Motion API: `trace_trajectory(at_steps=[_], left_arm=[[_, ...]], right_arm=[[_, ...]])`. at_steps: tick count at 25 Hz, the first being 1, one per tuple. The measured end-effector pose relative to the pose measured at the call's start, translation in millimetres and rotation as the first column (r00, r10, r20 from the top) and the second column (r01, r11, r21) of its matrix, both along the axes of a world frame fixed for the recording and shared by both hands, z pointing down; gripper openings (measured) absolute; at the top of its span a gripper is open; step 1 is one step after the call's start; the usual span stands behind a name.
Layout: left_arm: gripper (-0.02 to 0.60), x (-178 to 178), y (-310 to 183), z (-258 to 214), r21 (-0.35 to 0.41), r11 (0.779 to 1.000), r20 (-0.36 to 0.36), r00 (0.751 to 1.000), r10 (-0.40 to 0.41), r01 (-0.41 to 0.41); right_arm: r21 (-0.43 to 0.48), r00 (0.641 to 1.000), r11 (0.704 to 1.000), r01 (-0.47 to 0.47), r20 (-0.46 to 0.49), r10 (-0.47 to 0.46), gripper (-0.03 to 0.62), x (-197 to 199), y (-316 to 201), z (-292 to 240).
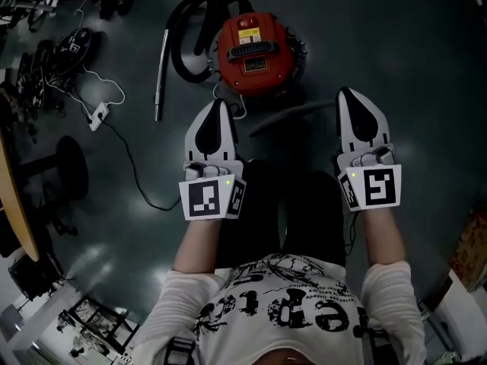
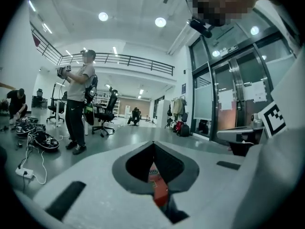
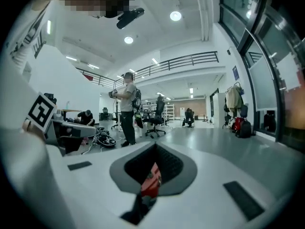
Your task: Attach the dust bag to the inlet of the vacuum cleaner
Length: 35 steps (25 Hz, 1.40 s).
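Note:
The red vacuum cleaner (image 1: 255, 48) stands on the dark floor ahead of me, its black hose (image 1: 190, 29) looped at its left and a metal wand (image 1: 160, 74) lying beside it. No dust bag shows in any view. My left gripper (image 1: 217, 105) and right gripper (image 1: 346, 93) are both raised in front of my body, pointing level, well above the vacuum. Each has its jaws together with nothing between them. A sliver of the red vacuum (image 2: 157, 185) shows through the left gripper's (image 2: 153, 143) jaw window, and likewise the vacuum (image 3: 151, 182) through the right gripper's (image 3: 155, 146).
A white power strip (image 1: 99, 115) with a black cable lies on the floor at left, near a black stool (image 1: 68, 169) and a wooden table edge (image 1: 15, 204). Cables and gear (image 1: 53, 59) are piled at far left. Another person (image 2: 76, 104) stands across the hall by office chairs.

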<state>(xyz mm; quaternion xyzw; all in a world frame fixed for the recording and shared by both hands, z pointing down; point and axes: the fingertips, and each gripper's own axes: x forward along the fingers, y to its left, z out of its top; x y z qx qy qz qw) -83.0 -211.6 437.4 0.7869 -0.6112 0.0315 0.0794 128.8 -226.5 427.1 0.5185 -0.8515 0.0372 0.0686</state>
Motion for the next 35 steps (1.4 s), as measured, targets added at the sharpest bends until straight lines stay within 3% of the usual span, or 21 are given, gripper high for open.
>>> trace_trajectory(at_steps=[4,10,15,20,28,35], left_arm=[[0.003,-7,18,-110,-0.018,1.000,0.006,1.000,-0.017,0.018],[0.003,0,60,-283,0.045,0.998,0.058,0.997,0.046,-0.049],[0.003,-1,95,-369,0.074,0.997,0.029,0.999,0.035,-0.037],[0.003,8,135,-398,0.104,0.994,0.022,0.999,0.027,-0.029],[0.003,32,195,-408,0.131,0.990,0.055,0.998,0.036,-0.043],[0.003,37,202,-406,0.131,0.991,0.040,0.999,0.021,-0.026]], right_arm=[[0.002,1.000,1.000,-0.013,-0.014,0.013,0.003,5,17,-111],[-0.026,0.998,1.000,-0.010,-0.056,0.009,0.003,9,58,-257],[-0.017,0.998,1.000,-0.011,-0.056,0.010,0.003,12,94,-331],[0.023,0.999,1.000,0.002,-0.050,0.000,0.002,15,132,-362],[0.045,0.999,0.998,0.031,-0.031,-0.030,0.003,20,185,-369],[0.081,0.998,0.995,0.064,-0.032,-0.061,0.003,19,193,-372]])
